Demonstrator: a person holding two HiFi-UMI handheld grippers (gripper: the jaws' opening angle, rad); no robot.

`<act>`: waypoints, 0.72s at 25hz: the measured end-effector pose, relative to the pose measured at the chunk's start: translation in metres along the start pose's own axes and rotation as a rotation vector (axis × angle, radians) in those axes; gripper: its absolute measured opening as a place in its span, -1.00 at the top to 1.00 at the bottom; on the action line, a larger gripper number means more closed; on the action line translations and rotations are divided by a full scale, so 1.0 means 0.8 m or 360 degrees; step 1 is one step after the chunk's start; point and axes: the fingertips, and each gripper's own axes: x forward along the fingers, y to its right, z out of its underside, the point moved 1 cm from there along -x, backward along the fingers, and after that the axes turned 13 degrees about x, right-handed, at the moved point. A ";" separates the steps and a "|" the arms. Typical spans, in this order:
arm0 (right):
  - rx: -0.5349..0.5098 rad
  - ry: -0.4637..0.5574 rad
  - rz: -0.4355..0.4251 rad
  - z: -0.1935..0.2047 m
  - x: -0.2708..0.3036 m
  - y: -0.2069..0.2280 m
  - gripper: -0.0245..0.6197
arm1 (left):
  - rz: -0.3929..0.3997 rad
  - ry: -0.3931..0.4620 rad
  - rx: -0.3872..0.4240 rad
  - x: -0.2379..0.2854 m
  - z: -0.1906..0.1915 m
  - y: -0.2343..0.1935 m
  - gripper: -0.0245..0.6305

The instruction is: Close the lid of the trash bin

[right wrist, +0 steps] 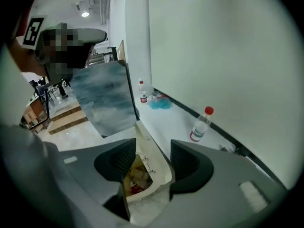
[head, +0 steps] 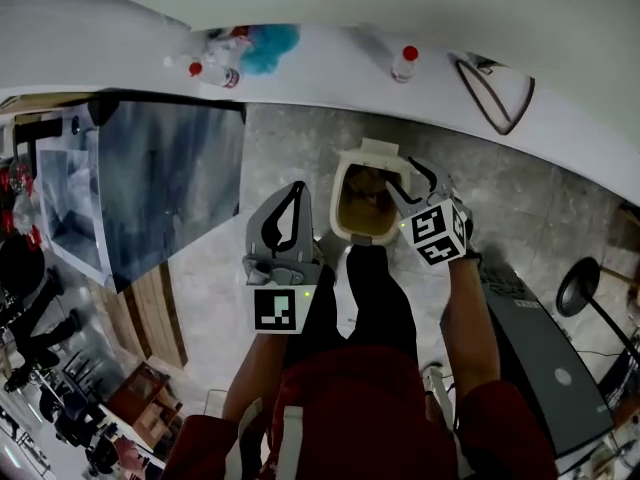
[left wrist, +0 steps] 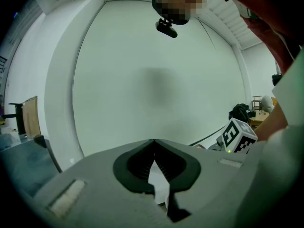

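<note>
A cream trash bin [head: 342, 203] stands on the floor by the white ledge, its lid [head: 372, 150] raised at the back and rubbish showing inside. My right gripper [head: 410, 183] hangs over the bin's right rim, pointing down, open. In the right gripper view the upright lid [right wrist: 156, 160] and the rubbish [right wrist: 137, 177] lie between and beyond the spread jaws of that gripper [right wrist: 153, 144]; nothing is pressed by the pads. My left gripper [head: 295, 193] is left of the bin, apart from it. In the left gripper view it [left wrist: 154, 144] is shut, empty, facing a white wall.
Red-capped bottles [head: 405, 63] [head: 215, 71] and a blue object [head: 270, 46] sit on the white ledge [head: 330, 68] behind the bin. A grey marbled panel [head: 170, 183] leans at the left. A dark grey case [head: 545, 353] lies at the right. The person's black-trousered leg [head: 370, 288] stands just before the bin.
</note>
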 end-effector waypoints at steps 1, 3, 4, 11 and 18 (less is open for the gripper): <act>-0.0015 -0.0051 -0.0029 0.008 0.010 0.000 0.21 | -0.0005 -0.0015 -0.0008 0.001 0.006 0.002 0.93; -0.0034 -0.0138 -0.0080 0.022 0.027 -0.002 0.14 | 0.0001 -0.0074 -0.0015 0.000 0.021 0.008 0.93; -0.0046 -0.0168 -0.0092 0.028 0.033 -0.003 0.12 | 0.0004 -0.0096 -0.0018 0.000 0.027 0.011 0.93; -0.0091 -0.0180 -0.0081 0.038 0.037 -0.008 0.12 | 0.0010 -0.0151 -0.0066 -0.010 0.049 0.023 0.93; -0.0063 -0.0219 -0.0117 0.061 0.025 -0.035 0.12 | 0.0035 -0.0136 -0.0086 -0.021 0.056 0.033 0.93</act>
